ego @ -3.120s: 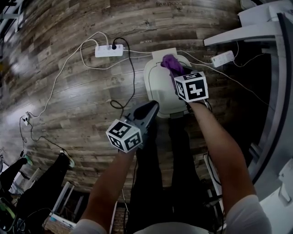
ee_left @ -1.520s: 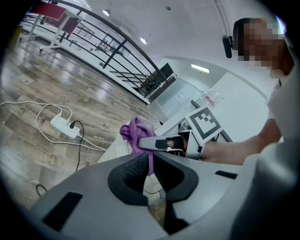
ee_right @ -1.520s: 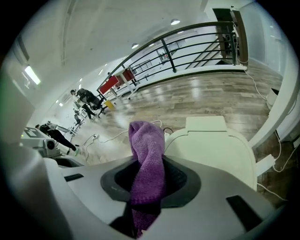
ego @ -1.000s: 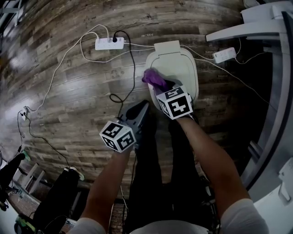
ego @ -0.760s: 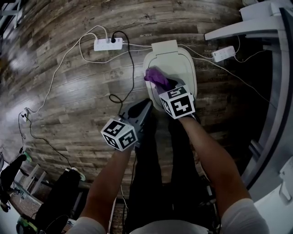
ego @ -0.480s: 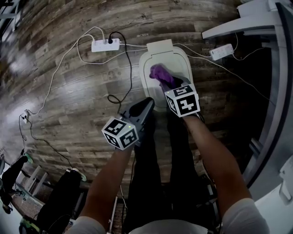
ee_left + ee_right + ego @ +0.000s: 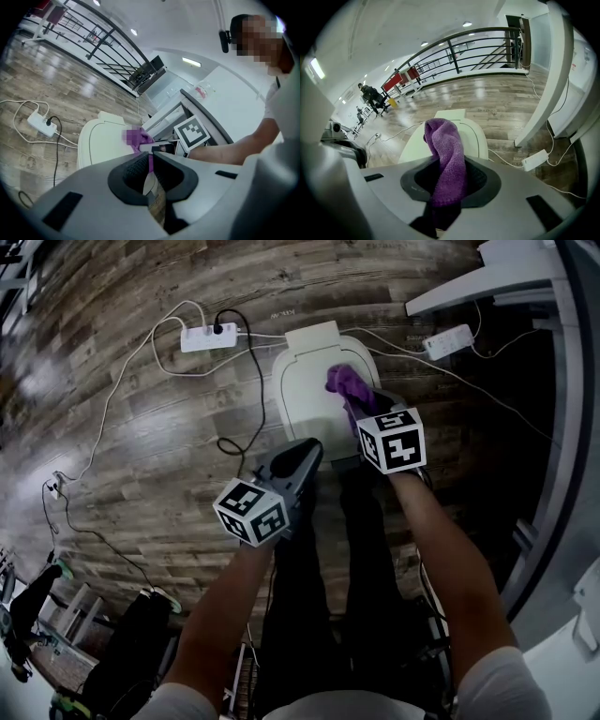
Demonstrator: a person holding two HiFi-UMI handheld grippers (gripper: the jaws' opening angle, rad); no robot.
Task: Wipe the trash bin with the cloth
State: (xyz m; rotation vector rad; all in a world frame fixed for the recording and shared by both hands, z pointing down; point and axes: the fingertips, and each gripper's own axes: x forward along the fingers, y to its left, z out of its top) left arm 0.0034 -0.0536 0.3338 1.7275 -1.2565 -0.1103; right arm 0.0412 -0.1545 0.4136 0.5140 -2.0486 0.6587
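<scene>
The white trash bin (image 7: 305,385) stands on the wood floor with its lid down. A purple cloth (image 7: 349,385) lies pressed on the right part of the lid, and my right gripper (image 7: 364,409) is shut on it. In the right gripper view the cloth (image 7: 447,154) hangs up out of the jaws over the bin (image 7: 478,133). My left gripper (image 7: 302,454) hovers at the bin's near edge, jaws shut and holding nothing. In the left gripper view, the left gripper (image 7: 150,161) points at the bin (image 7: 101,143) and the cloth (image 7: 136,137).
A white power strip (image 7: 208,337) with looping cables lies on the floor left of the bin. Another white strip (image 7: 445,340) lies to its right, near a white counter (image 7: 506,277). My legs stand just before the bin. A railing (image 7: 478,47) runs far behind.
My right gripper has dragged the cloth across the lid from its left side to its right side. The left gripper has shifted slightly, still shut.
</scene>
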